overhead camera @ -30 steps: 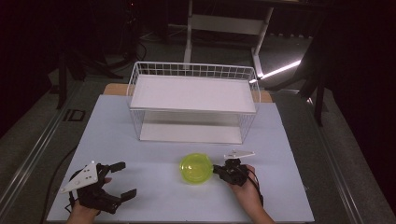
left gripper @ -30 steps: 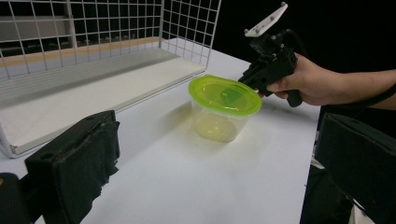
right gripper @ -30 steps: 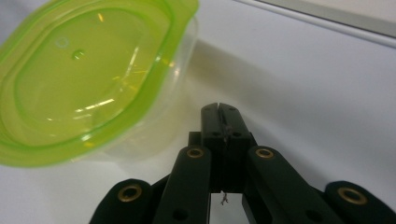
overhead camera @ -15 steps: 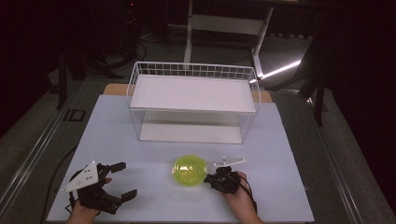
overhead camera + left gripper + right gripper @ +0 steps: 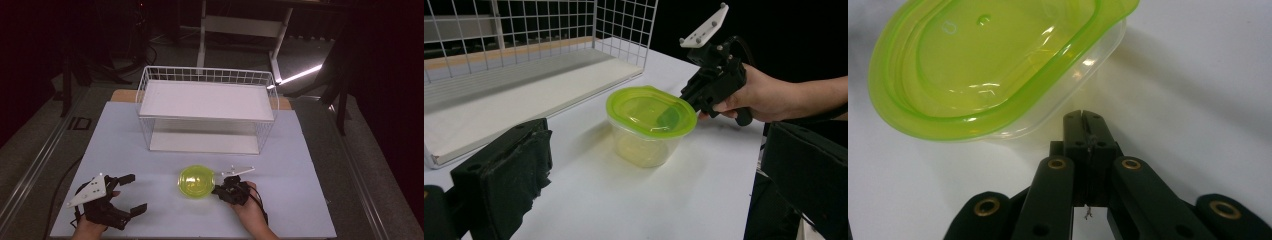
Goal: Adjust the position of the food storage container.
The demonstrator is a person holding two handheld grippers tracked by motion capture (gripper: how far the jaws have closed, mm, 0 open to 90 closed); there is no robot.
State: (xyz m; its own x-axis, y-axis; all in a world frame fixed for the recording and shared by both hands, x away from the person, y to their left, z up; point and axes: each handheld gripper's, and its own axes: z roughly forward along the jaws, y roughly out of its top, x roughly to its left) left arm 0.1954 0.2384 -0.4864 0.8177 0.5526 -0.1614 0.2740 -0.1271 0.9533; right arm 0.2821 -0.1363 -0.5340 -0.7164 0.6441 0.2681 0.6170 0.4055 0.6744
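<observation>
Two grippers worked low on the white desk in the high view. The left gripper sat near the desk's front left corner with its fingers spread wide and nothing between them. The right gripper lay just right of a clear tub with a yellow-green lid, its tip at the tub's right edge; from that height I could not tell whether it touched. The tub stood on the desk in front of a white wire basket, apart from it.

In the left gripper view, its own fingers rose at either side of the frame, far apart, with bare desk between. The tub stood upright beyond them, lid seated on top. A hand held the right gripper against the far side of the lid's rim. The basket's grid wall and white floor stood behind on the left.

In the right gripper view, the fingers were pressed together, gripping nothing. Their tip sat just below the lid's overhanging rim, next to the tub's clear wall; contact seemed likely but was not certain.
</observation>
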